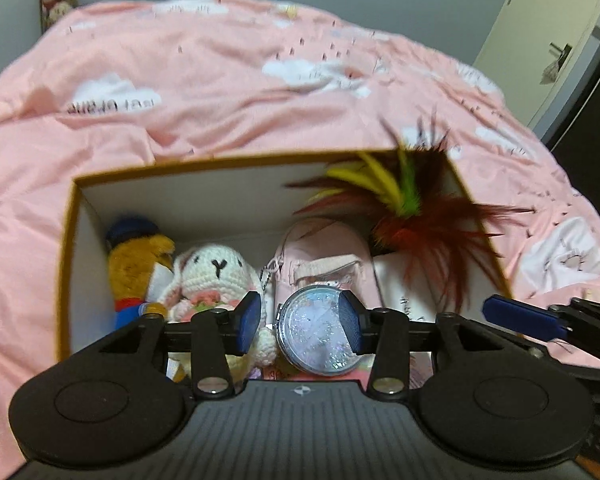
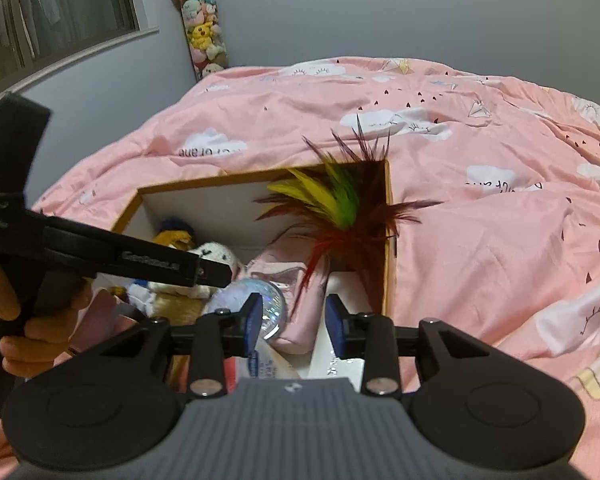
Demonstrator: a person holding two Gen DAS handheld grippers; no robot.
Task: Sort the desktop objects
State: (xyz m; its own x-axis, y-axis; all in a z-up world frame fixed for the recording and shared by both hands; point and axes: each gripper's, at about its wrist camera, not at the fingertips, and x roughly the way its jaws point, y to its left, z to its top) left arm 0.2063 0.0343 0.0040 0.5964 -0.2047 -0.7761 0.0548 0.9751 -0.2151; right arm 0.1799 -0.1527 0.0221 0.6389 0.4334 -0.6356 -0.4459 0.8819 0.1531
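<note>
An open cardboard box (image 1: 220, 164) sits on a pink bed. Inside lie a brown bear with a blue cap (image 1: 136, 256), a white crocheted bunny (image 1: 216, 272), a pink pouch (image 1: 324, 256), a white carton (image 1: 404, 284) and a feather shuttlecock (image 1: 412, 208) leaning in the back right corner. My left gripper (image 1: 300, 322) hangs open over the box. A round glitter compact (image 1: 316, 332) lies between and below its pads, with a gap on the left side. My right gripper (image 2: 294, 324) stands open at the box's near edge with nothing between its fingers, above the pouch (image 2: 296, 280) and carton (image 2: 340, 344).
The pink cloud-print duvet (image 2: 480, 200) surrounds the box (image 2: 204, 186) on all sides. A clear tube of plush toys (image 2: 202, 28) stands in the far corner beside a window (image 2: 60, 8). A hand (image 2: 4, 292) holds the left gripper's handle at the left.
</note>
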